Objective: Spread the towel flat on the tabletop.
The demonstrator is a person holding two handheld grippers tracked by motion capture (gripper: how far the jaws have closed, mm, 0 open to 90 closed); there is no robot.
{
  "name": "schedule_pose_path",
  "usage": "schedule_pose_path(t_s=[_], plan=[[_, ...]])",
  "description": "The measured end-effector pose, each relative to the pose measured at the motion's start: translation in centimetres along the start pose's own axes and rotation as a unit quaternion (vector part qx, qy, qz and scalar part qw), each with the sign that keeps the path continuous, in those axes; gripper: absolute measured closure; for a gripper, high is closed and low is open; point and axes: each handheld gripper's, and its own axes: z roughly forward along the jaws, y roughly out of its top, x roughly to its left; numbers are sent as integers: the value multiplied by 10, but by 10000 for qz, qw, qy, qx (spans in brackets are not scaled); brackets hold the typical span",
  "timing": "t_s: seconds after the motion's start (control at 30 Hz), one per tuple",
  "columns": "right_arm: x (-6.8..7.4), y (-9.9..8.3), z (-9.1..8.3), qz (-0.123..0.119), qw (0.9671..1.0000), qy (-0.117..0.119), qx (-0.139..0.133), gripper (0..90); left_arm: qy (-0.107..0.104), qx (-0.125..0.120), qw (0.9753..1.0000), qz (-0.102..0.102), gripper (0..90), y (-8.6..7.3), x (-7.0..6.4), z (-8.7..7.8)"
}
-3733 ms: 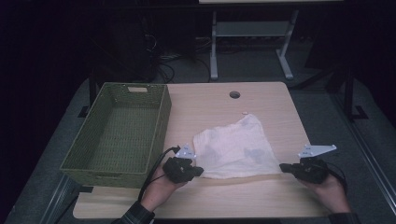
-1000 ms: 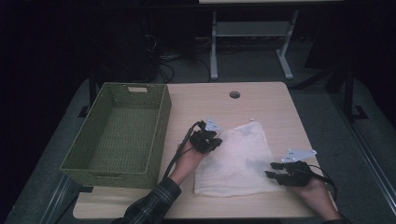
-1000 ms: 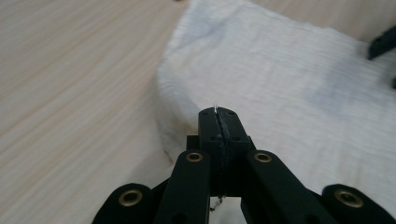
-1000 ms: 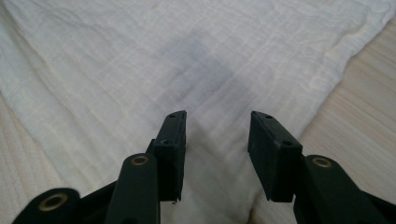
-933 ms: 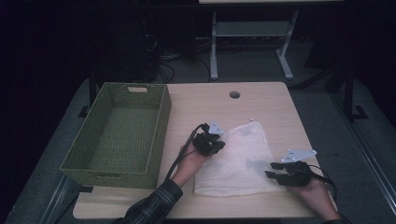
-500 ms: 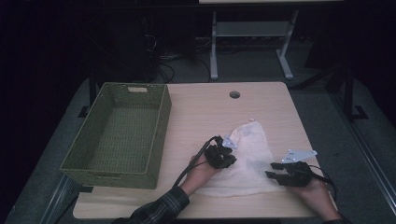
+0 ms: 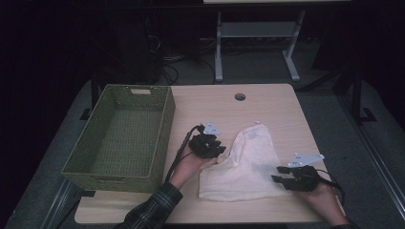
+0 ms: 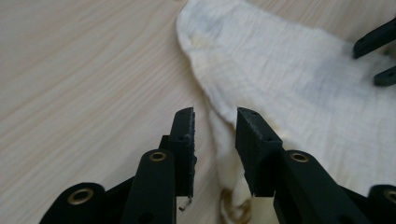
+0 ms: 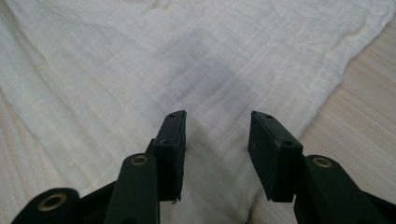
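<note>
high view: cloth [image 7: 248, 167] on worktop [image 7: 267, 109], basket [image 7: 119, 136] at 9 o'clock of it; left gripper [image 7: 217, 151] at cloth's folded left edge, right gripper [image 7: 279, 174] over its 4 o'clock corner
left gripper view: jaws parted, fold between them, not pinched
right gripper view: jaws apart above cloth
tip: close low on fold, lift slowly

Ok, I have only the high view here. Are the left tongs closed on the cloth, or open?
Observer: Open. In the left gripper view, the left tongs stand apart, and a folded edge of the cloth lies in the gap.
Operator: And the right tongs?
Observer: The right tongs are open too. They point over the cloth, close to the edge where the bare table begins.
</note>
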Motion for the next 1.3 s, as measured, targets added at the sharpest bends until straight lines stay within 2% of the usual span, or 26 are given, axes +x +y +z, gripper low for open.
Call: schedule_pose_path(t_s=[0.2,0.4,0.5,0.67,0.77,0.97,1.13,1.3], plan=[[0,0,0,-11,10000,-10,-3,563,-163,272,9995,-65,607,-11,-2,5],[0,0,0,-6,10000,-11,-2,563,-280,462,9985,75,556,-20,-14,8],[0,0,0,-2,10000,-18,0,563,-233,544,9980,199,536,-25,-21,9],[0,0,0,-7,10000,-16,2,563,-170,379,9988,241,538,-26,-26,2],[0,0,0,-10,10000,-19,0,563,-195,294,9990,287,577,-26,-31,-1],[1,0,0,-4,10000,-18,2,562,-188,578,9974,387,613,-31,-34,10],[1,0,0,-2,10000,-21,4,563,-129,555,9971,499,779,-30,-36,10],[1,0,0,0,10000,-21,5,562,-118,481,9978,438,847,-27,-33,5]])
